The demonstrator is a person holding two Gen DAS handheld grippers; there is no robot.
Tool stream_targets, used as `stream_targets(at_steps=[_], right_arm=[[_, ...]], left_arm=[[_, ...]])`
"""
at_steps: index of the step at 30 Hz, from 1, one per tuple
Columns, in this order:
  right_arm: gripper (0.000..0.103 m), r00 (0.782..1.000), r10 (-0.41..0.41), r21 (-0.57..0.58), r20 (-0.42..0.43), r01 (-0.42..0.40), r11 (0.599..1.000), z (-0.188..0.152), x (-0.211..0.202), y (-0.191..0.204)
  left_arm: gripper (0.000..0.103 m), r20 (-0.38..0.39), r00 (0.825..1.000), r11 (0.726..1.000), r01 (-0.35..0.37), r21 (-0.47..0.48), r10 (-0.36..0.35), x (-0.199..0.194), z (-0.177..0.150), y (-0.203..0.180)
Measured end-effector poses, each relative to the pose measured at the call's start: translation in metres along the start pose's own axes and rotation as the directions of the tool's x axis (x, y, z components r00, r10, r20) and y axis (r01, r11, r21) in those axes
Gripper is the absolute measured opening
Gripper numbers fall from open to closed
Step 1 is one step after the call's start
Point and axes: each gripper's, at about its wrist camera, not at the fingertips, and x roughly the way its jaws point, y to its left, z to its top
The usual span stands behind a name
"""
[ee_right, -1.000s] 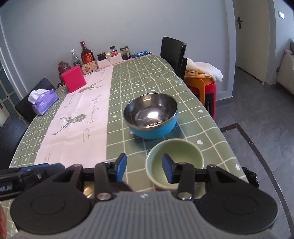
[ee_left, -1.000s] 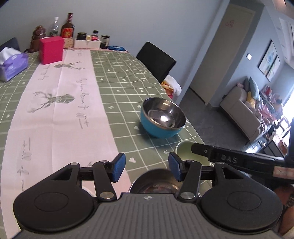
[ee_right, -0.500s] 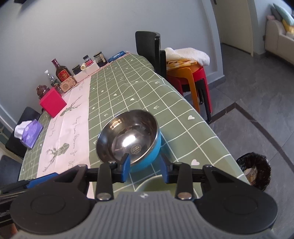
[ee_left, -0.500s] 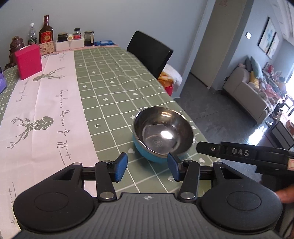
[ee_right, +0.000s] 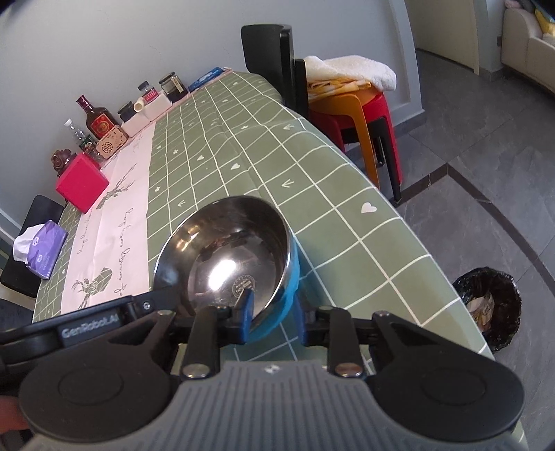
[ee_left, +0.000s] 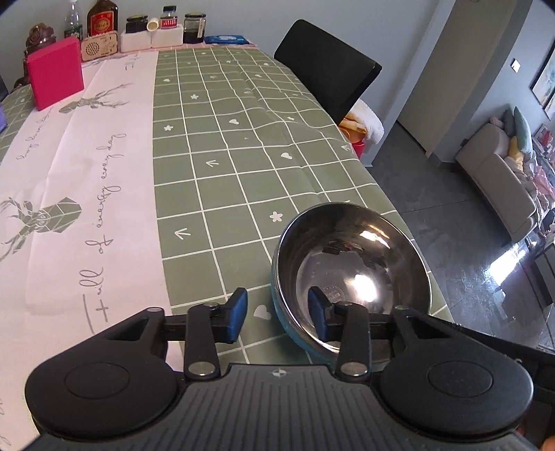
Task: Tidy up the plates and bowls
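A steel bowl with a blue outside (ee_left: 353, 267) sits near the right edge of the green checked table (ee_left: 225, 166). My left gripper (ee_left: 279, 317) is open, its right finger over the bowl's near-left rim, its left finger outside the bowl. In the right wrist view the same bowl (ee_right: 229, 260) lies just ahead. My right gripper (ee_right: 272, 317) is open and straddles the bowl's near-right rim, one finger inside and one outside. The other bowls are hidden below both grippers.
A pink box (ee_left: 55, 76), bottles (ee_left: 102, 17) and jars stand at the table's far end, a purple tissue pack (ee_right: 40, 249) at far left. A black chair (ee_left: 326, 76) and stacked stools (ee_right: 360, 118) stand to the right. A black bin (ee_right: 489, 305) sits on the floor.
Both grippers have moved forward to the blue steel bowl and now straddle its rim on either side. The green bowl and the small steel bowl have dropped out of view.
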Motion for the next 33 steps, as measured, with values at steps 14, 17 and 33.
stream_targets(at_steps=[14, 17, 33], right_arm=[[0.017, 1.0, -0.015, 0.006, -0.008, 0.015, 1.0, 0.0, 0.001, 0.004], [0.015, 1.0, -0.008, 0.002, 0.012, 0.008, 1.0, 0.0, -0.006, 0.007], [0.013, 0.996, 0.087, -0.12, 0.023, -0.083, 0.989, -0.04, -0.088, 0.041]], left_arm=[[0.013, 0.009, 0.999, 0.998, -0.054, 0.038, 0.054, 0.002, 0.002, -0.013], [0.013, 0.023, 0.998, 0.997, -0.065, 0.047, 0.064, -0.009, 0.003, -0.015], [0.013, 0.051, 0.99, 0.988, -0.137, 0.073, 0.133, -0.111, -0.039, -0.014]])
